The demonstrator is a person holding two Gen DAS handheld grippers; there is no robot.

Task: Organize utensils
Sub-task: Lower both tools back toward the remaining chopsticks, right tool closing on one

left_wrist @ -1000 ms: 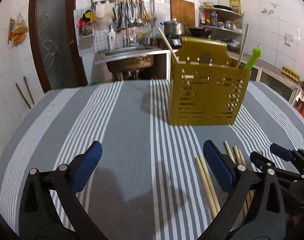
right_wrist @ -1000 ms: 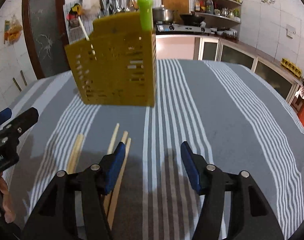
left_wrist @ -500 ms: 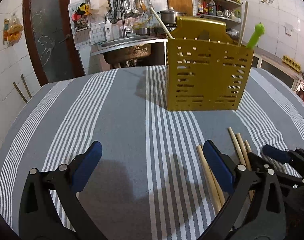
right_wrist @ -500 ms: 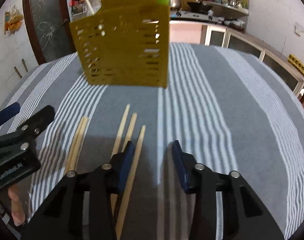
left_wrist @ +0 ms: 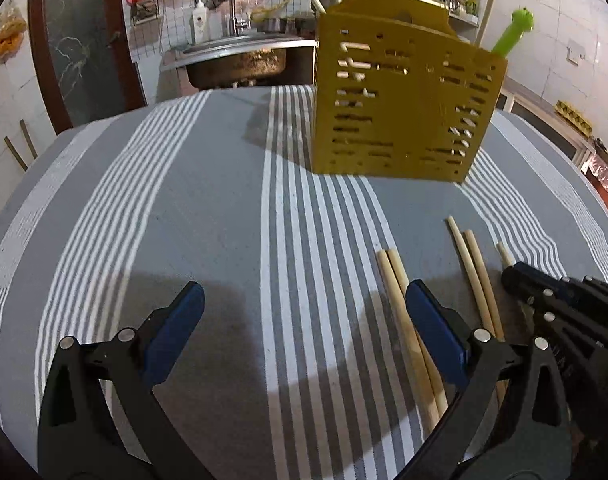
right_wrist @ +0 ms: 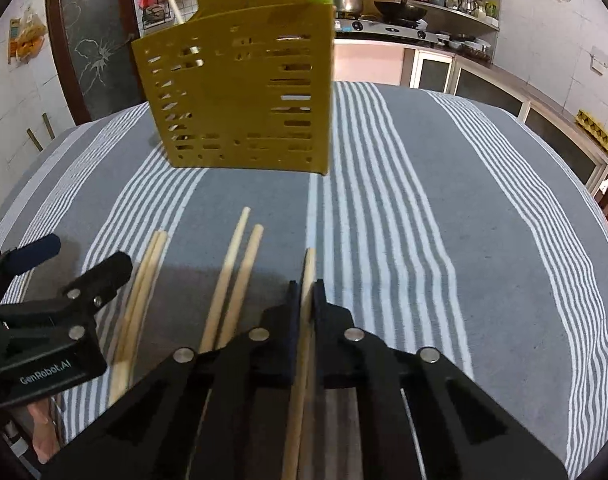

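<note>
A yellow slotted utensil holder (left_wrist: 399,108) (right_wrist: 240,92) stands on the striped cloth, with a green-handled utensil (left_wrist: 515,32) and pale sticks in it. Several wooden chopsticks lie in front of it. My right gripper (right_wrist: 307,284) is shut on the rightmost single chopstick (right_wrist: 309,264), whose tip sticks out past the pads. One chopstick pair (right_wrist: 240,264) lies just left of it, and another pair (right_wrist: 144,280) lies further left. My left gripper (left_wrist: 304,296) is open above bare cloth. The left-hand pair (left_wrist: 395,280) runs just inside its right finger (left_wrist: 431,320).
A grey tablecloth with white stripes (left_wrist: 184,208) covers the whole table. Behind the table are a sink (left_wrist: 240,60), hanging utensils, a stove with pots (right_wrist: 383,12) and shelves. In the left wrist view my right gripper (left_wrist: 515,276) sits close to the left one's right finger.
My right gripper's jaws have closed from wide apart onto the single chopstick. My left gripper has sunk and tipped downward, staying open, so the chopsticks now show further up its view.
</note>
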